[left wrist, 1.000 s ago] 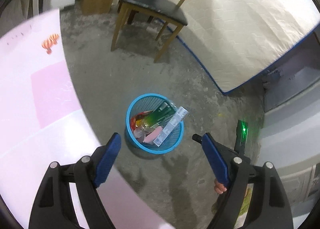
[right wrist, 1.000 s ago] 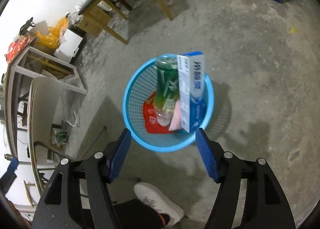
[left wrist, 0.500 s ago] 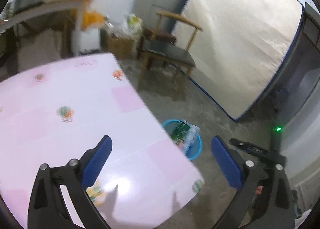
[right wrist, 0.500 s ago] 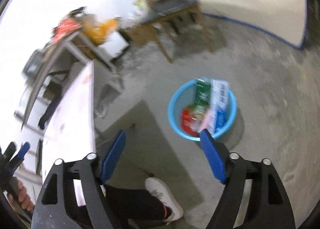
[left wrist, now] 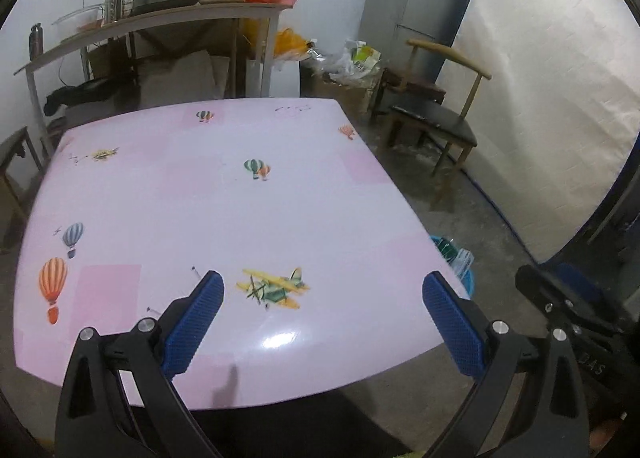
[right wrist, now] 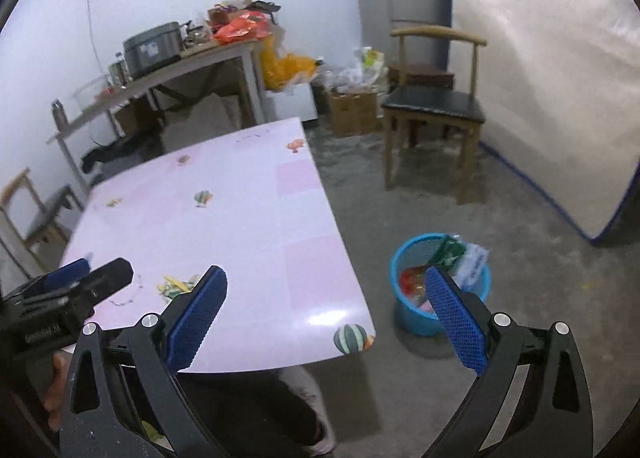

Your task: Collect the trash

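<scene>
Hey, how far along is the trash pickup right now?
Mostly done, by the look of it. The blue basket on the floor beside the pink table holds several packages. Nothing is in hand: the left gripper is open and empty, and the right gripper has nothing between its opening jaws. No loose trash shows on the tabletop.

Only "DAS" can be read, on the black body of the right gripper (left wrist: 576, 290); other labels are too blurred
</scene>
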`<action>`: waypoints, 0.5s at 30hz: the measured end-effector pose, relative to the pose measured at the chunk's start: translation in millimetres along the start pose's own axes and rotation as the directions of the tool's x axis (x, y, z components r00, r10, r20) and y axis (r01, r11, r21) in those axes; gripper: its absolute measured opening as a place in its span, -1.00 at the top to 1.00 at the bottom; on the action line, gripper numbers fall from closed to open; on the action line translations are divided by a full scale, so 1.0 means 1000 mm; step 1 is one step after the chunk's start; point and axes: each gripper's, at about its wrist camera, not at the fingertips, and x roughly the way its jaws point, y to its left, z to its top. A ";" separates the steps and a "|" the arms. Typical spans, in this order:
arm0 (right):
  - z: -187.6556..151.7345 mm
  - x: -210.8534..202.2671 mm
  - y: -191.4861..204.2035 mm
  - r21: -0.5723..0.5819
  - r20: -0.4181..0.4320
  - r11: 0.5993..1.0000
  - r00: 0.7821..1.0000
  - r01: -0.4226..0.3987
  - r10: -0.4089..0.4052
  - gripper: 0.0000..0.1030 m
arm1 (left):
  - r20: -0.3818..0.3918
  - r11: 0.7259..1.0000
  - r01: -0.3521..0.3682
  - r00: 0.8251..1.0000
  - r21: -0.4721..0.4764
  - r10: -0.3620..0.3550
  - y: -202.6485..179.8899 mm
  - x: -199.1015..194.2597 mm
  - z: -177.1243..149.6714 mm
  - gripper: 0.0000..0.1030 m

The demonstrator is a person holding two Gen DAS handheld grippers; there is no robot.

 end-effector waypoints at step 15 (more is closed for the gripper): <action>-0.034 -0.012 0.002 -0.067 -0.040 0.959 0.960 0.274 -0.277 -0.85 | -0.123 0.997 -0.044 0.992 -0.056 0.037 0.008 0.011 -0.020 -0.89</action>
